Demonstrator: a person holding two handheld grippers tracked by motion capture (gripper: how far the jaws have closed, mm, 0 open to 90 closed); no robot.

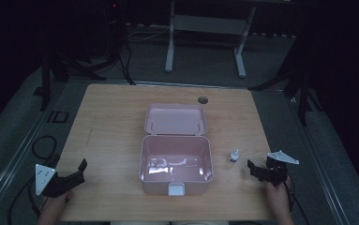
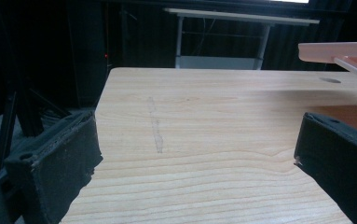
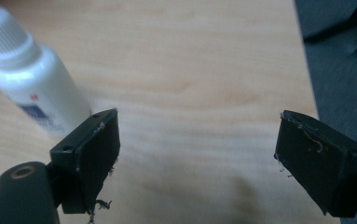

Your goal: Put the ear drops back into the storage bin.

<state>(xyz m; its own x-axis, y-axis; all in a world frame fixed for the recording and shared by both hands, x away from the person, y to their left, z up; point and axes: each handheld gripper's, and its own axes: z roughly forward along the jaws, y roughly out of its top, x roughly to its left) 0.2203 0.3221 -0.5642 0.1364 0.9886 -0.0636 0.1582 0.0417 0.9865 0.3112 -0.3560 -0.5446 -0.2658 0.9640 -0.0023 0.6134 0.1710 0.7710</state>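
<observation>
One pink box (image 1: 176,161), one small white bottle (image 1: 234,156), two hand-held grippers, one table (image 1: 111,122).

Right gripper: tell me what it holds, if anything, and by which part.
Nothing. The right gripper has its jaws wide open over bare table; the small white bottle stands outside its left jaw, ungripped.

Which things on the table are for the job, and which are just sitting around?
For the job:
- small white bottle, beside the open right gripper
- open pink box, nothing in it
- open left gripper

Just sitting around:
- white desk frame behind the table
- cables on the floor
</observation>
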